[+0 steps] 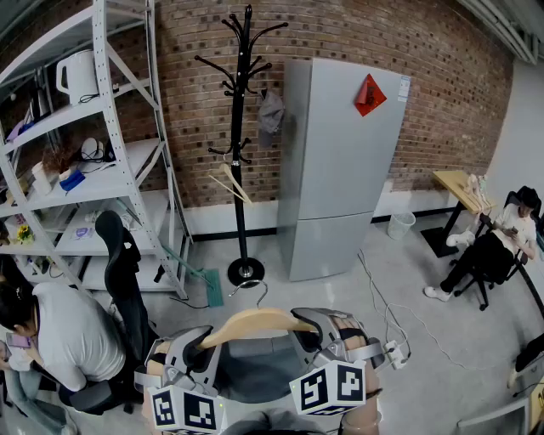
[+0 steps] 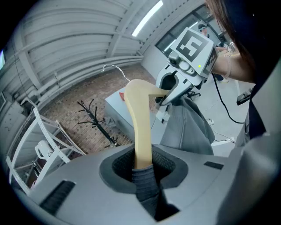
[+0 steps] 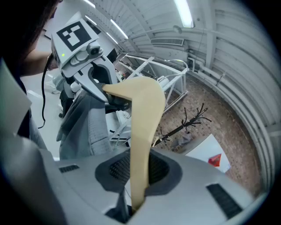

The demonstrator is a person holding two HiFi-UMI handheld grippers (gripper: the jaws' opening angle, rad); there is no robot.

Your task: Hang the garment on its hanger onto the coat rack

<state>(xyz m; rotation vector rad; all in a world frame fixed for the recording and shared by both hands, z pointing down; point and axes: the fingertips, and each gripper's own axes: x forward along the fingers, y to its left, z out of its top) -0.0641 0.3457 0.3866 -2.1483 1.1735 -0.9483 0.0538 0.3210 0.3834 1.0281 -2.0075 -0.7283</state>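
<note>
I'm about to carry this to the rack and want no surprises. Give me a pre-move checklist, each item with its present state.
1. Left gripper shut on the wooden hanger: ok.
2. Right gripper shut on its other arm: ok.
3. Grey garment hanging from the hanger: ok.
4. Hanger hook free, pointing up: ok.
5. Coat rack close to the hook: not ok, it stands across the floor.
6. Bare peg on the rack: ok, top pegs bare.
</note>
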